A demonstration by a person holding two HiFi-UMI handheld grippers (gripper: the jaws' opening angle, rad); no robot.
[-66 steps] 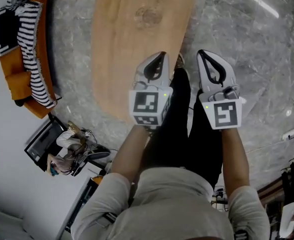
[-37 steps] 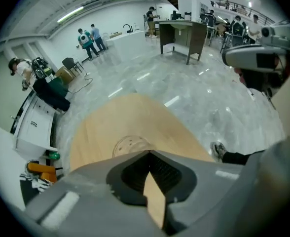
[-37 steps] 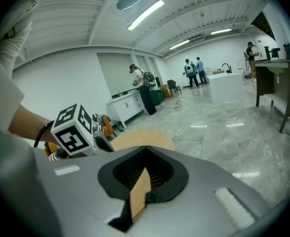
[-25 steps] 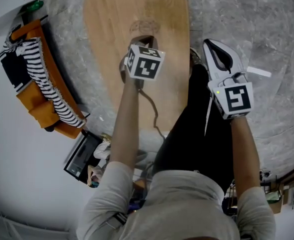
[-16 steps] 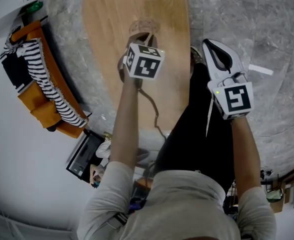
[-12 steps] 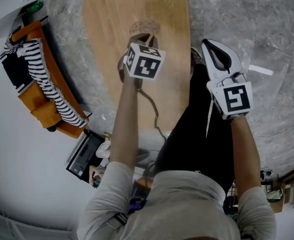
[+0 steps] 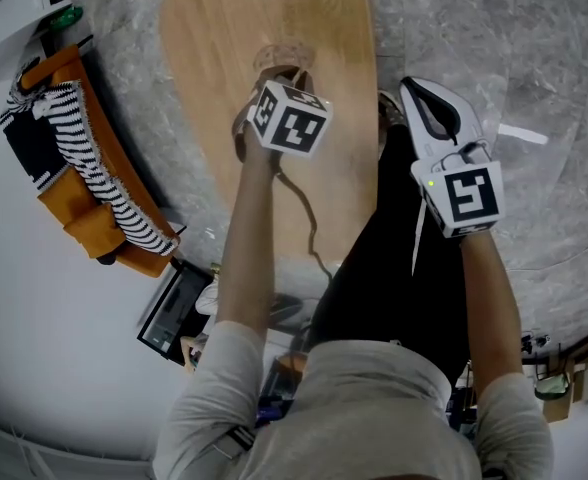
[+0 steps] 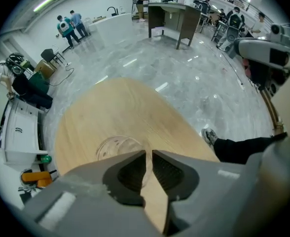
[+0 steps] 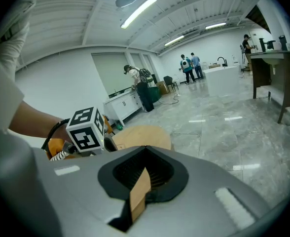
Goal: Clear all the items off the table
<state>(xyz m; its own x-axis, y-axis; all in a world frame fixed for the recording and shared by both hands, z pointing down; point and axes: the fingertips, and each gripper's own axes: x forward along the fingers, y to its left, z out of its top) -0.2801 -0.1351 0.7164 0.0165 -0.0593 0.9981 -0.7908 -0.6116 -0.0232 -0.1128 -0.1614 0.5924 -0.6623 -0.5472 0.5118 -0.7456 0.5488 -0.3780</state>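
A clear plastic cup [image 7: 285, 54] stands on the oval wooden table [image 7: 319, 203]; in the left gripper view the cup [image 8: 113, 148] sits just left of the jaws. My left gripper [image 7: 280, 74] is over the table, and its jaws [image 8: 149, 155] are pinched on the cup's near wall. My right gripper [image 7: 415, 88] hovers off the table's right edge above the black trouser leg, shut with nothing in it [image 9: 145, 148]. The left gripper's marker cube [image 9: 88, 129] shows in the right gripper view, in front of the table [image 9: 141, 132].
An orange sofa with a striped cloth [image 7: 72, 173] stands left of the table on the grey marble floor [image 7: 494, 38]. A white cabinet with a green bottle [image 7: 65, 14] is at the far left. My shoe [image 8: 210, 136] is beside the table's right edge. People stand far off [image 8: 70, 25].
Since 2.6 s ago my left gripper has reached forward over the table to the cup. Over the last second it has barely shifted. The right gripper has stayed in place.
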